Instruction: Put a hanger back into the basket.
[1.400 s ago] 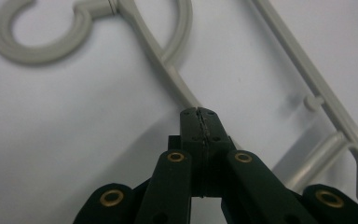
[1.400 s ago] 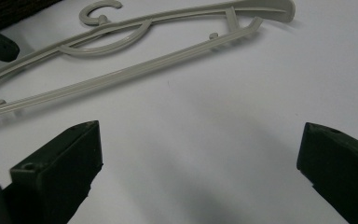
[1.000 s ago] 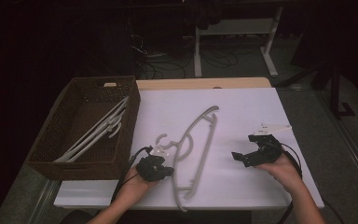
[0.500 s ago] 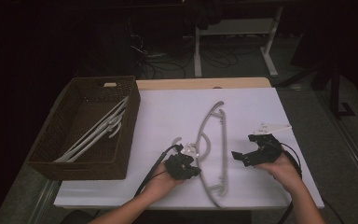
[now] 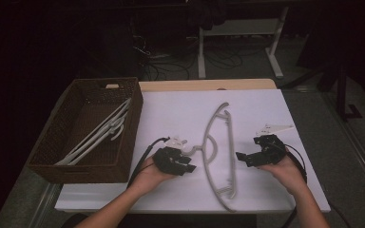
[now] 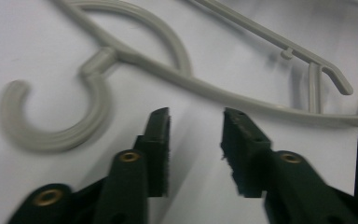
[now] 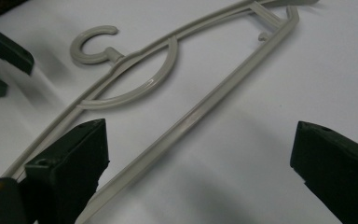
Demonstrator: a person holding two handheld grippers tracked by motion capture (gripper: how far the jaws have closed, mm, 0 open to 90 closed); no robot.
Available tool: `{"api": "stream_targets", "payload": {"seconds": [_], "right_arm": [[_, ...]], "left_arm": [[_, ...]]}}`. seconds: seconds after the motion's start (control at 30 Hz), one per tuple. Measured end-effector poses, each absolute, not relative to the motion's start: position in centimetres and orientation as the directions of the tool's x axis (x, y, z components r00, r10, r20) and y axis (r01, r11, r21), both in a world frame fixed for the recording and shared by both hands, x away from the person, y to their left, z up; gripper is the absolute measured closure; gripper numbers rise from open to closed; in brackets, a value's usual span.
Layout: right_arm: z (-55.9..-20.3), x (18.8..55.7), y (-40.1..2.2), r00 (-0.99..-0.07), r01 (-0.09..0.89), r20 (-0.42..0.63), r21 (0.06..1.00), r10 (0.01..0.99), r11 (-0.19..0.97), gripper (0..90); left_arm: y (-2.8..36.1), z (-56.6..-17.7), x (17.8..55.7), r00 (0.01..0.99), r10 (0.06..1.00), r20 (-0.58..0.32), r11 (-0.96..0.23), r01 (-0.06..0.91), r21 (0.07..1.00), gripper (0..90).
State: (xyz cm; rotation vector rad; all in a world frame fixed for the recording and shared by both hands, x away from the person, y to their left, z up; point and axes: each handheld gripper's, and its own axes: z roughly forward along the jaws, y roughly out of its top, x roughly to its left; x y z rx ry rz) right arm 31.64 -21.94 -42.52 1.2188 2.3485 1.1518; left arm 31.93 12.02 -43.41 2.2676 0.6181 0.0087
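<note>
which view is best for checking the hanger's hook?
Left gripper view: the hook of the hanger lies large and whole, just beyond the open left tongs. The right gripper view shows it smaller, farther off; in the high view it's tiny beside the left tongs.

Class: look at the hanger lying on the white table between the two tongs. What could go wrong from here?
1. The left tongs have just been opening with nothing between them; the hanger lies loose and may slide.
2. Its lower end is near the table's front edge and might tip off.
</note>
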Motion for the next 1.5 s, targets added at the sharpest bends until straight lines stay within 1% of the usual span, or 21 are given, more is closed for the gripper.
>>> {"api": "stream_targets", "payload": {"seconds": [0.07,0.17,0.23,0.37,0.43,0.57,0.63,0.73,0.87,1.0,1.2,1.5], "right_arm": [[-42.5,31.8,-21.6,-0.605,0.593,0.131,0.733,0.785,0.334,5.7],[-42.4,32.1,-21.1,-0.579,0.617,0.128,0.714,0.805,0.33,7.7],[-42.4,32.4,-20.7,-0.56,0.632,0.129,0.705,0.818,0.322,9.2],[-42.4,32.9,-19.8,-0.533,0.653,0.134,0.694,0.836,0.304,13.2],[-42.4,33.3,-19.4,-0.52,0.663,0.131,0.685,0.844,0.302,14.3],[-42.7,34.1,-18.2,-0.508,0.686,0.121,0.656,0.853,0.315,22.0],[-43.1,34.5,-17.6,-0.5,0.703,0.103,0.629,0.86,0.333,25.4],[-43.6,35.0,-16.9,-0.483,0.718,0.072,0.603,0.873,0.348,35.5],[-44.0,35.3,-16.2,-0.464,0.733,0.035,0.575,0.885,0.362,45.8],[-44.4,35.4,-15.9,-0.452,0.758,0.047,0.547,0.891,0.355,53.2],[-44.7,35.4,-15.5,-0.441,0.777,0.055,0.523,0.896,0.351,60.3],[-44.6,35.5,-15.0,-0.407,0.796,0.033,0.503,0.913,0.337,63.2]], "left_arm": [[13.2,-43.3,32.1,0.885,0.421,-0.199,-0.569,0.428,0.702,48.3],[14.2,-43.1,32.1,0.892,0.408,-0.194,-0.542,0.408,0.735,42.2],[14.5,-43.2,32.2,0.897,0.395,-0.198,-0.518,0.396,0.758,35.9],[14.9,-43.3,32.4,0.894,0.411,-0.177,-0.514,0.387,0.765,25.4],[15.2,-43.1,32.6,0.89,0.419,-0.178,-0.498,0.389,0.775,22.3],[15.5,-43.0,32.9,0.88,0.44,-0.177,-0.479,0.397,0.783,14.3],[15.6,-43.0,33.0,0.878,0.445,-0.178,-0.475,0.4,0.784,13.2],[15.4,-43.2,33.2,0.877,0.441,-0.191,-0.478,0.409,0.777,12.0],[15.1,-43.3,33.0,0.885,0.429,-0.182,-0.503,0.401,0.766,12.0],[15.1,-43.3,32.9,0.883,0.431,-0.188,-0.498,0.406,0.766,12.0],[15.5,-43.2,33.0,0.877,0.441,-0.191,-0.49,0.413,0.767,12.7],[15.6,-43.3,33.1,0.871,0.45,-0.197,-0.489,0.425,0.762,12.9]]}}
